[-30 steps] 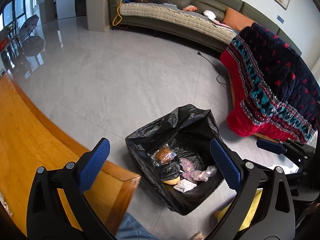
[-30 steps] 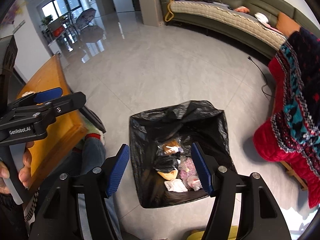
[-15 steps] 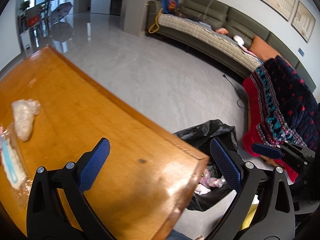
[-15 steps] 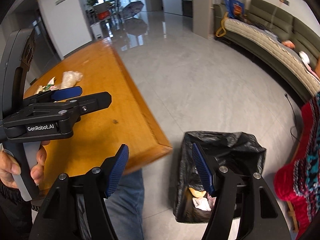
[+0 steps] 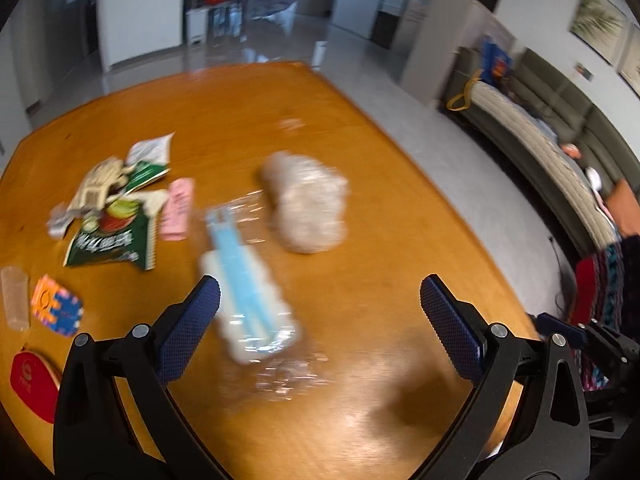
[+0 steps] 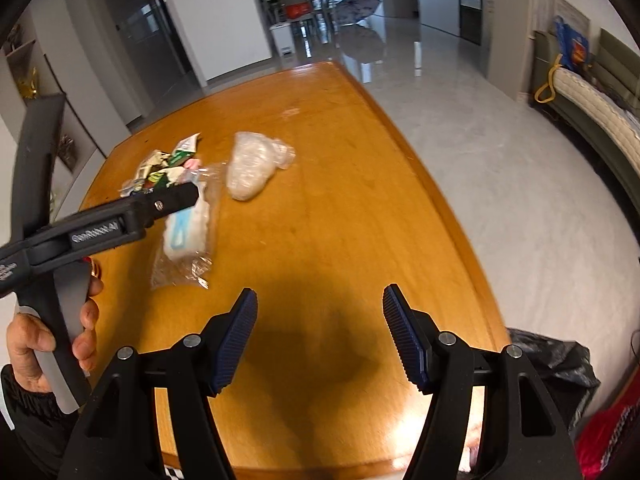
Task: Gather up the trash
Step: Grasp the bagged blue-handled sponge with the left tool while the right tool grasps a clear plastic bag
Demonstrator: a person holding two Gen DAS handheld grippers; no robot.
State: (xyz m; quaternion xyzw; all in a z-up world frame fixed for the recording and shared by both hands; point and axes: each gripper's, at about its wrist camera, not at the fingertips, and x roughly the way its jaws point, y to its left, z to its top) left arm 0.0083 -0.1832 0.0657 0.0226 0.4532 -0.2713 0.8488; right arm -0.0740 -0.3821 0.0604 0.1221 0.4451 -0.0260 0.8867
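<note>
On the left of the bench [image 5: 360,128] lie small flat pieces: a red pouch [image 5: 32,380], an orange card [image 5: 58,312], a green snack wrapper [image 5: 112,236] and a pink slip [image 5: 176,210]; these are thin and a claw may slide over them. The left claw [image 5: 320,320] stands apart and empty just above the clear packet with a blue mask [image 5: 248,300], which could slip (the film is smooth). The lumpy plastic bag [image 5: 308,204] may tear. The right claw [image 6: 318,336] is apart and empty over bare wood. The black trash bag [image 6: 552,364] stands on the floor beyond the bench edge, so a loose grip could drop something short of it.
</note>
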